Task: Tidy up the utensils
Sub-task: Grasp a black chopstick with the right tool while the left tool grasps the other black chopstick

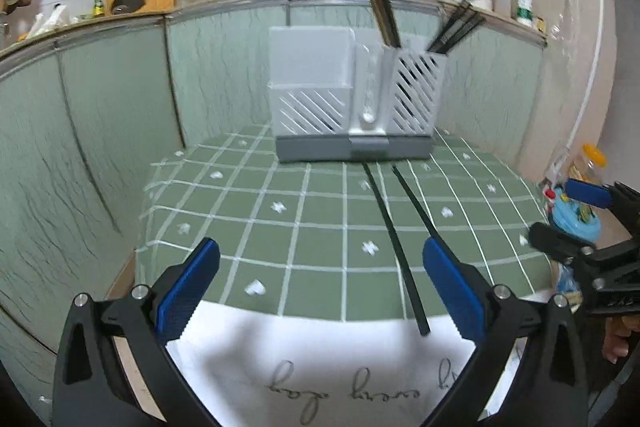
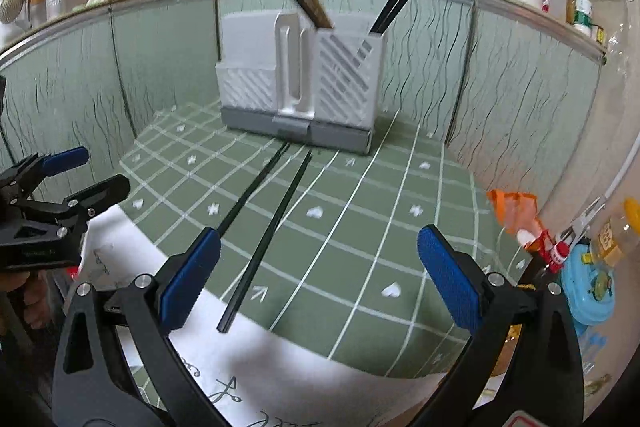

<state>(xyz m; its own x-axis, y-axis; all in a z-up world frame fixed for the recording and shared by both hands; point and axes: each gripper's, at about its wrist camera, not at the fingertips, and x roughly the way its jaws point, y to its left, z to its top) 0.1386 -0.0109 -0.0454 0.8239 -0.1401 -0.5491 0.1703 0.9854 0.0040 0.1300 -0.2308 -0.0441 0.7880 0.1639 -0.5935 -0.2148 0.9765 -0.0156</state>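
Note:
A white slotted utensil holder [image 1: 352, 95] on a grey base stands at the back of the green checked cloth; it also shows in the right wrist view [image 2: 300, 79]. Brown chopsticks [image 1: 384, 19] and black chopsticks [image 1: 456, 27] stand in its right compartment. Two black chopsticks [image 1: 394, 235] lie on the cloth in front of it, running toward me, also in the right wrist view [image 2: 260, 239]. My left gripper [image 1: 320, 287] is open and empty above the cloth's near edge. My right gripper [image 2: 318, 279] is open and empty, to the right of the chopsticks.
Green panels wall in the table [image 1: 280, 211] on the back and sides. A white cloth with writing [image 1: 320, 367] covers the near edge. A blue toy [image 2: 588, 295], bottles and an orange packet [image 2: 516, 207] crowd the right edge. Pans and jars sit on the ledge behind.

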